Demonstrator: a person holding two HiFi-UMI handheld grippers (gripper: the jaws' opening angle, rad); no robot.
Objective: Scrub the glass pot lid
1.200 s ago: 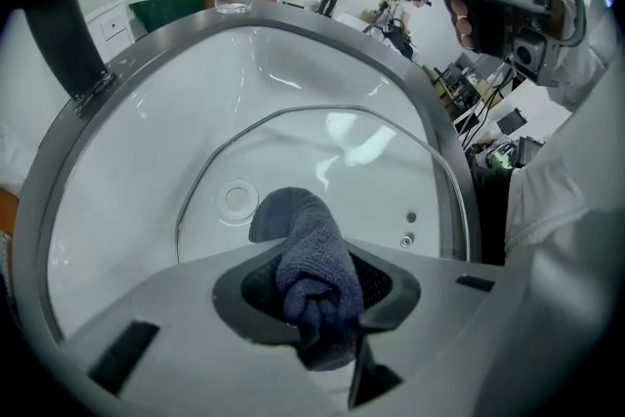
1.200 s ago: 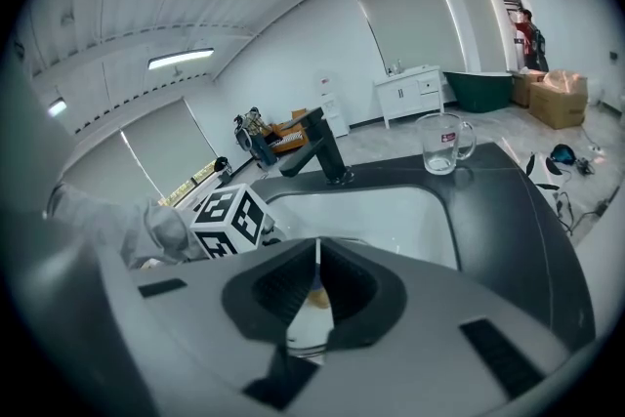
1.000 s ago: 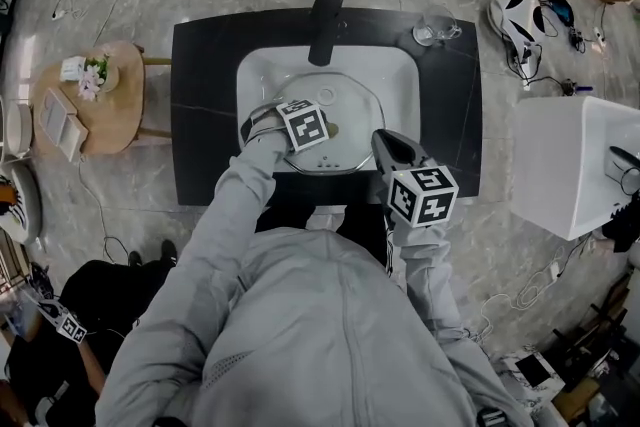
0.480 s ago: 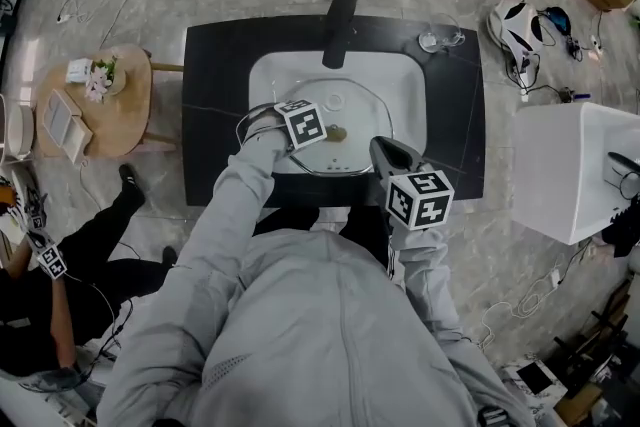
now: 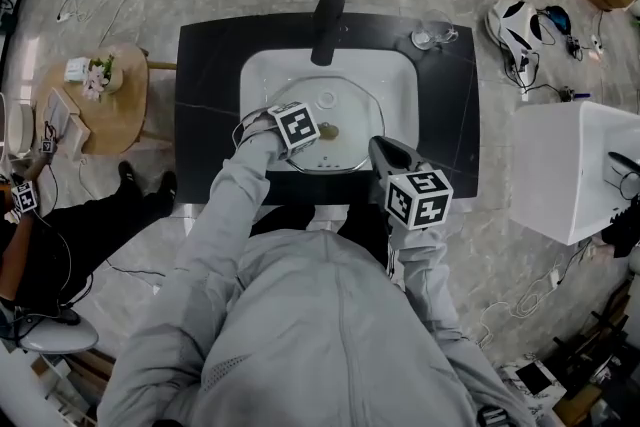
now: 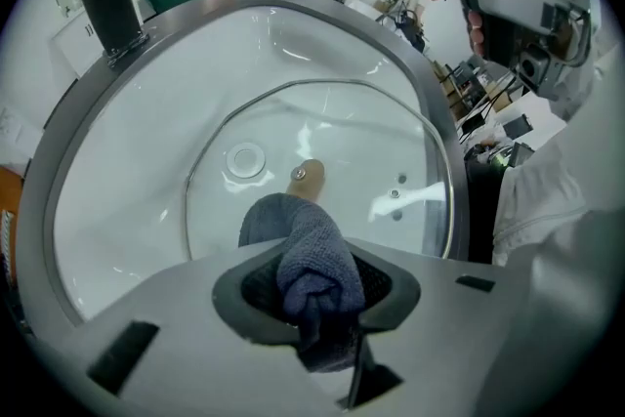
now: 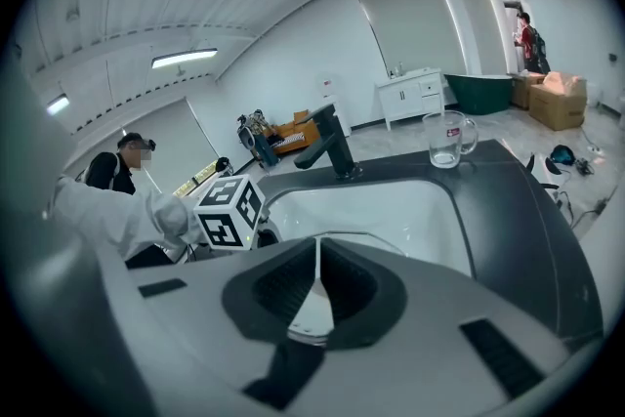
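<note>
A round glass pot lid [image 5: 345, 110] with a brown knob [image 5: 329, 130] lies in the white sink basin [image 5: 400, 80]. My left gripper [image 5: 312, 134] hangs over the lid's near-left part, shut on a dark blue-grey cloth [image 6: 311, 259]. The cloth bulges out of the jaws just short of the knob [image 6: 307, 175]. The lid [image 6: 391, 151] fills the basin floor in the left gripper view. My right gripper [image 5: 379, 147] sits at the lid's near-right rim with its jaws closed on that rim [image 7: 314, 293]. Its marker cube rises above the counter's front edge.
A black faucet [image 5: 327, 20] stands behind the basin, and a glass mug [image 5: 432, 37] sits on the black countertop [image 5: 210, 95] at the back right. Left of the counter is a round wooden side table [image 5: 95, 100]. A white unit [image 5: 575, 160] stands to the right; a person [image 5: 40, 245] is at the left.
Both grippers stay almost where they were against the lid; the left one with the cloth shifts only slightly. The person on the floor at the left has moved about.
</note>
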